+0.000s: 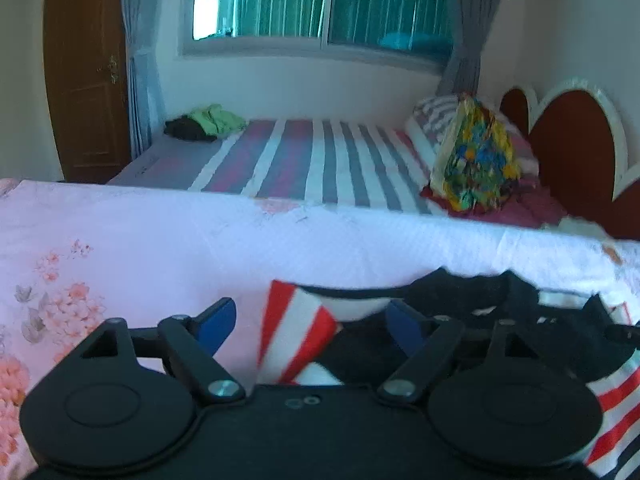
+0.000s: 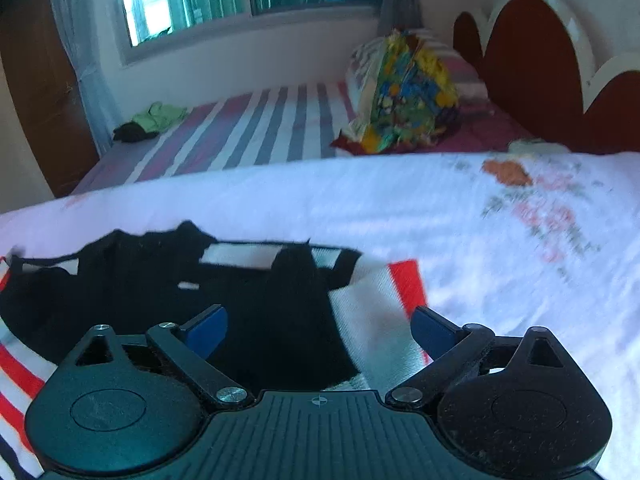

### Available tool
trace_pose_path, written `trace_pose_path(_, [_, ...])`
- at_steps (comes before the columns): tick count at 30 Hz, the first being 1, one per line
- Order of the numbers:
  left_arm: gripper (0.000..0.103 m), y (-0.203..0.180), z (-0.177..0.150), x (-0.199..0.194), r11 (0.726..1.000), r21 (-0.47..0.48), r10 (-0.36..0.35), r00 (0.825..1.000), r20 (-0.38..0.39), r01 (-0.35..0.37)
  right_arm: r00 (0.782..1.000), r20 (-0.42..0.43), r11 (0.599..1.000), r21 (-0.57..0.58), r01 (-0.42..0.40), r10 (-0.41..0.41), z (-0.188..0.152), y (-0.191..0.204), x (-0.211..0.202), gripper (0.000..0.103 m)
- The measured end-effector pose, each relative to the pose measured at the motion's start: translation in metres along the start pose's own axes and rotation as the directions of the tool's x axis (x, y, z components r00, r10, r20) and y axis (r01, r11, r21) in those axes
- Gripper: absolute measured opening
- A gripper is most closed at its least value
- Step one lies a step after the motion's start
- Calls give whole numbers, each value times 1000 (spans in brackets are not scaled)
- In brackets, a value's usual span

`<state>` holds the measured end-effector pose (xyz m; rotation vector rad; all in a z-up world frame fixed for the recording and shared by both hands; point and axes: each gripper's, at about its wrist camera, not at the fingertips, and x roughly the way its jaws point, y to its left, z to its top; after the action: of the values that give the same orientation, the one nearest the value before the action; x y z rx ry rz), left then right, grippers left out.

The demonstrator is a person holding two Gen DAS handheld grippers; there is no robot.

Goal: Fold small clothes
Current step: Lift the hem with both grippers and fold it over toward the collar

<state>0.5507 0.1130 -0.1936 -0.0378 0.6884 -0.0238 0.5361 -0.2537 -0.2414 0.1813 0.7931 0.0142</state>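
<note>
A small garment [image 1: 500, 308] with red, white and dark stripes and a black upper part lies on a white floral cloth [image 1: 160, 240]. My left gripper [image 1: 310, 320] stands open low over the garment's left end. A red and white sleeve [image 1: 296, 328] lies between its blue pads [image 1: 216, 320], which do not press on it. In the right wrist view the same garment [image 2: 160, 280] spreads to the left on the cloth [image 2: 440, 220]. My right gripper [image 2: 320, 328] is open over the garment's right sleeve [image 2: 372, 312], and nothing is pinched.
Behind the cloth's far edge lies a striped bed [image 1: 320, 152] with a colourful bundle [image 1: 476, 160] on the right and green and dark clothes [image 1: 208, 122] at its far left corner. A red headboard [image 1: 572, 140] stands on the right, a window [image 1: 320, 0] behind.
</note>
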Motion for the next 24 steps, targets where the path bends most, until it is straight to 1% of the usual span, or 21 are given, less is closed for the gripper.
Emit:
trace_pose_path(1, [72,1,-1,1,1000,7,-1,1000,-6,1,1000,-2,1000,4,1,-1,-1,0,3,89])
trace_pose_path(2, [65,1,-3,3,1000,20,-10,1000,-16,11,1000,-8,1000,15,-10,11,-2,0,6,52])
trace_pose_path(3, [56,0,-4,6,999,29,-18,999,-33,19,999,-23,999,29,-25,25,-1,-1,8,33])
trace_pose_path(4, [49,-2,-6,12,999,40,-30,997,-65,32,999,-24,999,40,-31,32,-1,-2,8,28])
trace_pose_path(5, [36,-3,-7,18,998,48,-32,995,-91,36,999,-23,999,31,-26,27,0,0,7,28])
trace_pose_path(7, [34,-6,-11,24,998,55,-28,994,-106,34,999,-28,1000,15,-27,28,1,3,7,28])
trace_pose_path(8, [34,-7,-12,25,997,57,-36,994,-107,42,999,-30,999,25,-44,45,3,3,6,28])
trace_pose_path(9, [38,-8,-13,26,997,57,-40,994,-106,46,997,-39,997,39,-67,69,4,3,6,28])
trace_pose_path(10, [43,-10,-13,24,997,59,-45,994,-97,51,995,-47,995,50,-86,88,6,3,7,34])
trace_pose_path(11, [51,-12,-14,23,996,69,-43,995,-88,49,995,-42,995,54,-86,88,6,2,8,35])
trace_pose_path(12, [52,-14,-16,24,996,87,-26,996,-84,33,996,-38,996,42,-76,77,6,2,8,35])
trace_pose_path(13, [48,-17,-18,28,994,113,5,996,-94,5,998,-31,998,27,-58,58,6,4,8,20])
trace_pose_path(14, [38,-18,-20,36,991,131,41,993,-113,-26,999,-19,999,20,-43,43,6,4,8,10])
trace_pose_path(15, [36,-16,-21,40,992,117,52,992,-119,-38,999,-8,998,33,-44,44,7,1,8,10])
trace_pose_path(16, [35,-12,-22,41,996,83,50,993,-104,-42,999,5,998,42,-37,36,8,-1,7,9])
trace_pose_path(18, [31,-13,-23,41,995,89,62,995,-82,-55,999,45,1000,29,2,-3,9,-4,5,9])
trace_pose_path(19, [31,-14,-24,42,993,99,76,995,-64,-69,998,52,999,24,36,-37,8,-7,7,9])
trace_pose_path(20, [32,-14,-26,43,992,94,87,995,-53,-82,998,28,998,29,60,-61,7,-12,16,9])
trace_pose_path(21, [33,-14,-26,43,993,82,95,994,-47,-90,998,29,998,40,54,-56,4,-14,19,9])
trace_pose_path(23, [33,-17,-26,40,991,83,106,993,-43,-102,995,47,996,-3,84,-84,4,-6,15,9])
trace_pose_path(24, [32,-18,-24,37,991,83,104,994,-41,-100,996,57,997,4,74,-74,6,-4,10,10])
